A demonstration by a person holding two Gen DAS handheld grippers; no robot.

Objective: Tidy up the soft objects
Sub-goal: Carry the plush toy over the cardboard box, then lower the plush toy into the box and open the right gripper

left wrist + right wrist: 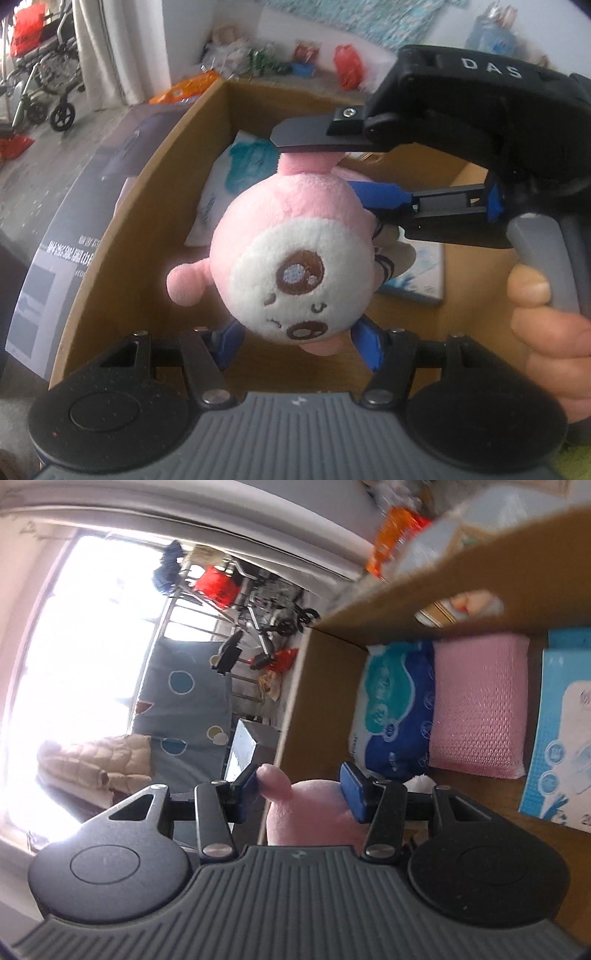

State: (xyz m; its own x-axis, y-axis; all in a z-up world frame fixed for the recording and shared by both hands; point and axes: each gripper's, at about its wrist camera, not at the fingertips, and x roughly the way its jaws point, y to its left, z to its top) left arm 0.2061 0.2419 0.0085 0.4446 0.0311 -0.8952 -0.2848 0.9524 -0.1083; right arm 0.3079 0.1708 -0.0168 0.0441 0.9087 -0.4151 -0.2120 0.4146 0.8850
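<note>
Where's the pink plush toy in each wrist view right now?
Left wrist: pink plush toy fills the centre, face toward the camera, above the cardboard box.
Right wrist: only its pink back shows, bottom centre, between the pads.
Shared landmark: the teal-and-white tissue pack inside the box.

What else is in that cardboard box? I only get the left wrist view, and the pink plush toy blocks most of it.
Observer: The right wrist view shows a pink bubble-textured pad lying in the cardboard box, right beside the blue and teal tissue pack.
Visitor: And outside the box, on that side?
Observer: A large bright window.
Visitor: Anything near it?
Observer: A blue cloth with coloured circles, and a beige quilted jacket next to it.
</note>
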